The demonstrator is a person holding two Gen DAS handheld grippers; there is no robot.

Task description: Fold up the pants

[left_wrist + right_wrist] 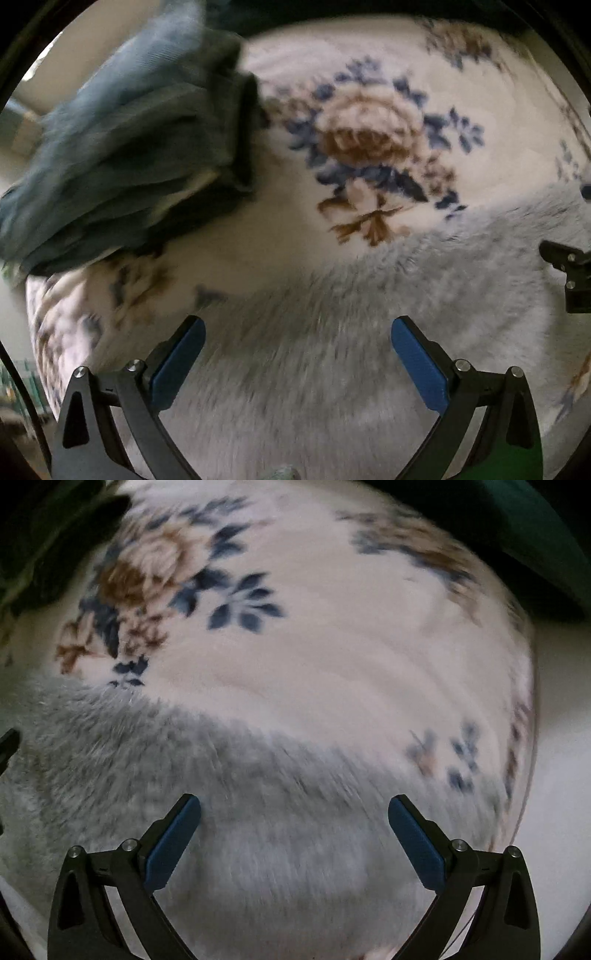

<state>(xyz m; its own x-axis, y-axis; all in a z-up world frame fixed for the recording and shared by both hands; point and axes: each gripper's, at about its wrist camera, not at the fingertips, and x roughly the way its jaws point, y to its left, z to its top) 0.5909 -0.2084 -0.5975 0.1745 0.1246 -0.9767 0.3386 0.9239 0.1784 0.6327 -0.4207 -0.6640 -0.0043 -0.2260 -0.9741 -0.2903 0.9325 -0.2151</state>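
A fluffy pale grey garment (332,325) lies spread on the floral blanket (369,129) and fills the near part of both views; it shows as grey pile (221,794) in the right wrist view. My left gripper (298,332) hovers over it, open, nothing between its blue pads (177,365). My right gripper (293,808) is also open above the same grey fabric, pads (417,845) bare. A black part of the right gripper (569,269) shows at the left view's right edge. Whether the grey garment is the pants cannot be told from its shape.
A bunched blue-grey cloth (129,147) rests on the blanket at the upper left. The blanket's edge (524,716) drops off on the right, and its left edge (37,325) falls toward the floor. Dark green fabric (535,535) lies at the far right.
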